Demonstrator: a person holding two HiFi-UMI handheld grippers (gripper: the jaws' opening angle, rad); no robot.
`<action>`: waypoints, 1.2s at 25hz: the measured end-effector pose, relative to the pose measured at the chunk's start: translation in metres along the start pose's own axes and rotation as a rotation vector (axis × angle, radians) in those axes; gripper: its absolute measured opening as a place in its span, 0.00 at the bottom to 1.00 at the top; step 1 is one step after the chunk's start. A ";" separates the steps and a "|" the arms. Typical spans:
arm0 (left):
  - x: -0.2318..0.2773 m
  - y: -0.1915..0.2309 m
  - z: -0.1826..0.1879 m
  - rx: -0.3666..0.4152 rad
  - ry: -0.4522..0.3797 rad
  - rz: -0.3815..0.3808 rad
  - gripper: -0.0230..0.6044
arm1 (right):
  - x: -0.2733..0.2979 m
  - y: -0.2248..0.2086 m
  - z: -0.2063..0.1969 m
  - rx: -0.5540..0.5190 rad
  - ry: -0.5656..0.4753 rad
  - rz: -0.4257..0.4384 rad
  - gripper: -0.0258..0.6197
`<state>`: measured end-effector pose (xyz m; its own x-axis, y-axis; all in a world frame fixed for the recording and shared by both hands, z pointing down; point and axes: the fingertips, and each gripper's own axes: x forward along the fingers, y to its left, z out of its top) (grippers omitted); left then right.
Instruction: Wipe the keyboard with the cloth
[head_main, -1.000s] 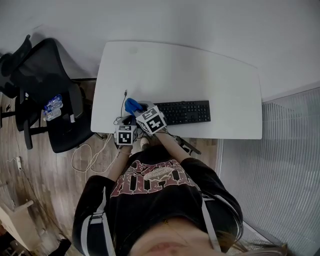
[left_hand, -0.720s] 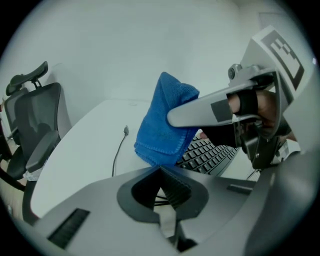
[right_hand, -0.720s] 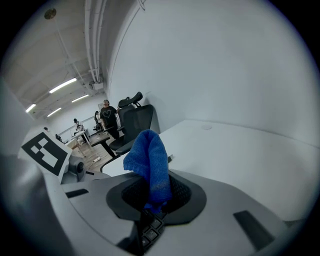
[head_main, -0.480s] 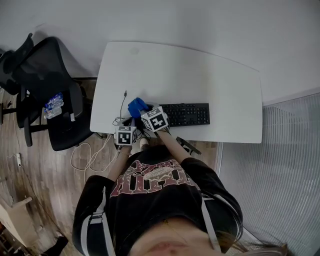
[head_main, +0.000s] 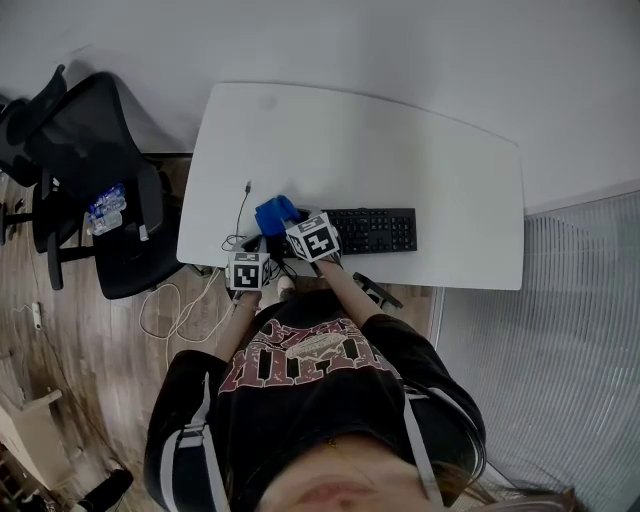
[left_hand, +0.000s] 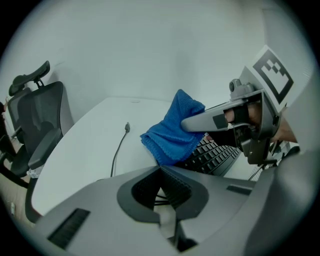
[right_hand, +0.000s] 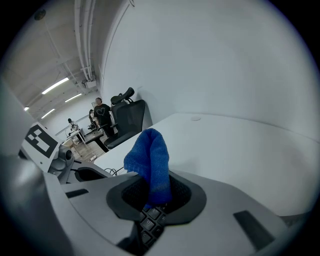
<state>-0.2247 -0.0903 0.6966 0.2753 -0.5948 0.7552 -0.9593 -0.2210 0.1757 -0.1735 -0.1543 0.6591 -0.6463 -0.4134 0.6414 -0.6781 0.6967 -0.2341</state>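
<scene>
A black keyboard (head_main: 372, 229) lies along the near edge of the white table (head_main: 400, 150). My right gripper (head_main: 290, 226) is over the keyboard's left end, shut on a blue cloth (head_main: 274, 213). In the right gripper view the cloth (right_hand: 149, 157) stands up out of the closed jaws (right_hand: 155, 192), with keys (right_hand: 150, 222) just beneath. The left gripper view shows the cloth (left_hand: 172, 132) hanging onto the keyboard (left_hand: 214, 155). My left gripper (head_main: 248, 258) sits at the table's front left corner; its jaws (left_hand: 161, 172) are shut, and I see nothing between them.
A thin black cable (left_hand: 119, 147) runs across the table left of the cloth and loops off the front edge (head_main: 235, 240). A black office chair (head_main: 105, 190) stands left of the table. A white wall rises behind it, and glass panelling (head_main: 560, 330) is at right.
My right gripper has shifted slightly right along the keyboard's left end, carrying the blue cloth with it. My left gripper has stayed about where it was.
</scene>
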 end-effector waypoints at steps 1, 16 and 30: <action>0.000 0.001 0.000 -0.001 0.001 0.001 0.09 | 0.000 -0.002 -0.001 -0.001 0.002 -0.002 0.14; 0.003 -0.001 -0.001 -0.016 0.012 0.037 0.09 | -0.019 -0.047 -0.019 0.023 0.020 -0.051 0.14; 0.002 0.000 0.000 -0.030 0.015 0.064 0.09 | -0.041 -0.083 -0.033 0.048 0.030 -0.097 0.14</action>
<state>-0.2240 -0.0914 0.6975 0.2126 -0.5954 0.7748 -0.9764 -0.1592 0.1457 -0.0795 -0.1755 0.6769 -0.5667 -0.4594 0.6840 -0.7532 0.6254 -0.2039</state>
